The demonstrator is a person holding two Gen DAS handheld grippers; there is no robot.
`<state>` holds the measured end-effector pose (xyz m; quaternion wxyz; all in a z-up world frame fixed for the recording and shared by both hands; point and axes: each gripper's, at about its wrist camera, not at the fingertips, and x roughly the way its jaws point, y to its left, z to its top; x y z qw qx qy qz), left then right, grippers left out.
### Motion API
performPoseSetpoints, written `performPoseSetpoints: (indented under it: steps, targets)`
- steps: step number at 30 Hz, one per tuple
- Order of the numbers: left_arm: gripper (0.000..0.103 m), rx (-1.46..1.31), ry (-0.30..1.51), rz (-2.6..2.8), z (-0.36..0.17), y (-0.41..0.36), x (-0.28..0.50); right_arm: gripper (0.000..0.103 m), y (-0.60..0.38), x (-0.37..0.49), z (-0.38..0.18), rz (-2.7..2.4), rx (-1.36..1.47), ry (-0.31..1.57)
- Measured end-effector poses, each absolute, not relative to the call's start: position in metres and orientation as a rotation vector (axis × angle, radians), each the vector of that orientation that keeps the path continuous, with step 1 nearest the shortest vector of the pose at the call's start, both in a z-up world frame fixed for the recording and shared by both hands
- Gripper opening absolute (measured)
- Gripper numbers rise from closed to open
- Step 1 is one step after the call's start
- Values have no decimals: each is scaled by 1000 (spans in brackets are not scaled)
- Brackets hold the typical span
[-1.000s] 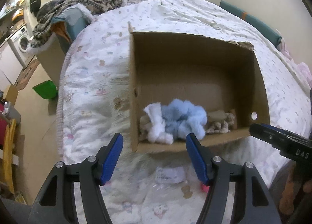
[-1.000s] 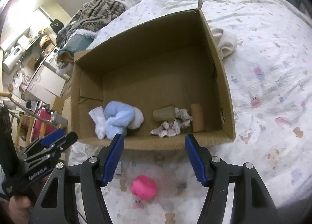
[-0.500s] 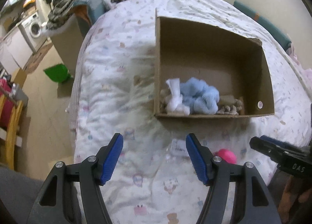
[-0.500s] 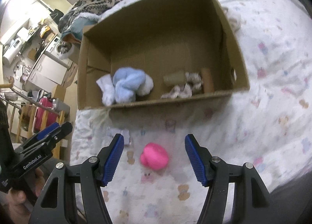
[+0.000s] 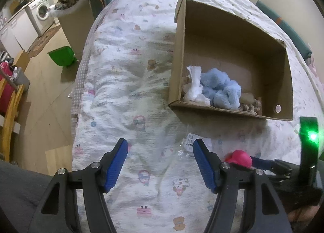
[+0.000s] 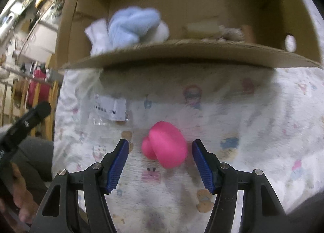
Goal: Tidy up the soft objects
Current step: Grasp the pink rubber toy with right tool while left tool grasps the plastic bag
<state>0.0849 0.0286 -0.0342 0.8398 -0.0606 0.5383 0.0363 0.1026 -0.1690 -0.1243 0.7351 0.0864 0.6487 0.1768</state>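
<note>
Just in front of the cardboard box (image 6: 182, 54), the pink soft toy (image 6: 165, 145) lies on the bed between the right gripper (image 6: 160, 164)'s 2 spread fingers; they should sink evenly before closing gently.

Right gripper (image 6: 160, 153) pointing down at printed bedding (image 6: 253, 115), blue pads spread wide; pink soft toy (image 6: 165, 145) lying on the bedding between the pads, touching neither; cardboard box (image 6: 182, 54) beyond, holding light-blue plush (image 6: 131, 26), white cloth (image 6: 97, 36) and blurred beige items (image 6: 220, 30); clear labelled packet (image 6: 110, 109) near the box; left gripper (image 6: 24, 123) at the left edge.
</note>
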Motion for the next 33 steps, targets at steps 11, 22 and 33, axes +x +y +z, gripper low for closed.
performPoseSetpoints:
  steps: [11, 22, 33]
  targets:
    - [64, -103, 1150, 75, -43, 21, 92, 51, -134, 89, -133, 382, -47, 1396]
    - [64, -126, 1236, -58, -63, 9, 94, 50, -172, 87, -98, 343, 139, 1321]
    - [68, -6, 1306, -107, -99, -32, 116, 50, -216, 90, -92, 280, 321, 1302]
